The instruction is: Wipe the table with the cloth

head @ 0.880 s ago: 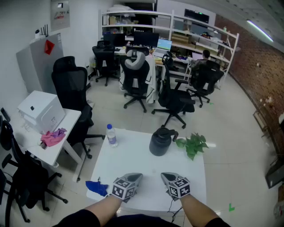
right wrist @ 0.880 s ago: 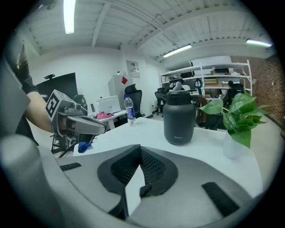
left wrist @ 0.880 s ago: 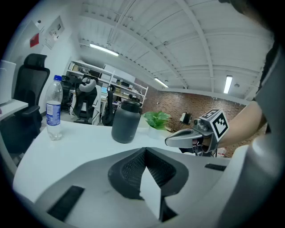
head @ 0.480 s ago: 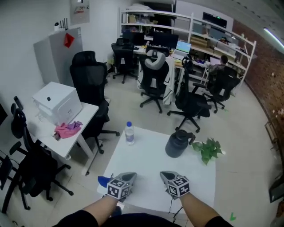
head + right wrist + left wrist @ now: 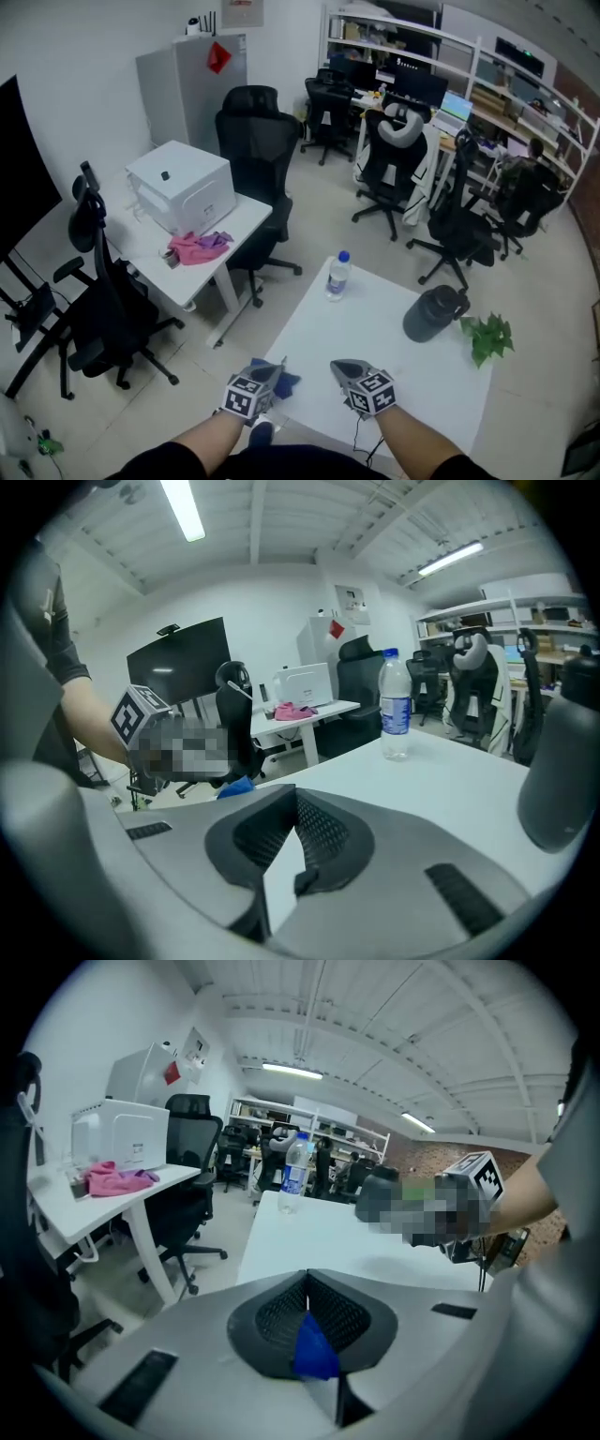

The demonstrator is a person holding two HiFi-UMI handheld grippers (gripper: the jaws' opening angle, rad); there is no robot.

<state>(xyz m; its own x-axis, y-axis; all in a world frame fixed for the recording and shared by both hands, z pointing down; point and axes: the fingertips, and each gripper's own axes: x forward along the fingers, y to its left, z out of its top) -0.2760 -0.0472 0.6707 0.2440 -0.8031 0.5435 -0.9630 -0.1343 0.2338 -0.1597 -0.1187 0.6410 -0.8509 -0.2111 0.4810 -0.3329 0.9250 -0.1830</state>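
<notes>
The blue cloth [image 5: 283,382] sits at the near left corner of the white table [image 5: 375,319], bunched at the tip of my left gripper [image 5: 276,371]. In the left gripper view the jaws [image 5: 307,1290] are shut, with a fold of the blue cloth [image 5: 314,1350] pinched between them. My right gripper [image 5: 341,368] hovers beside it over the table's near edge. It is shut [image 5: 298,804] with nothing in it. The right gripper view shows the cloth [image 5: 234,787] hanging under the left gripper's marker cube [image 5: 137,715].
On the table stand a water bottle [image 5: 338,277], a black jug [image 5: 432,315] and a green plant sprig [image 5: 487,338]. A side desk [image 5: 246,220] to the left carries a white box [image 5: 183,184] and a pink rag [image 5: 199,246]. Office chairs [image 5: 258,141] stand around it.
The head view has swung to the left. The blue cloth lay on the table corner left of my left gripper; now it is at that gripper's tip. Both grippers stay at the near edge.
</notes>
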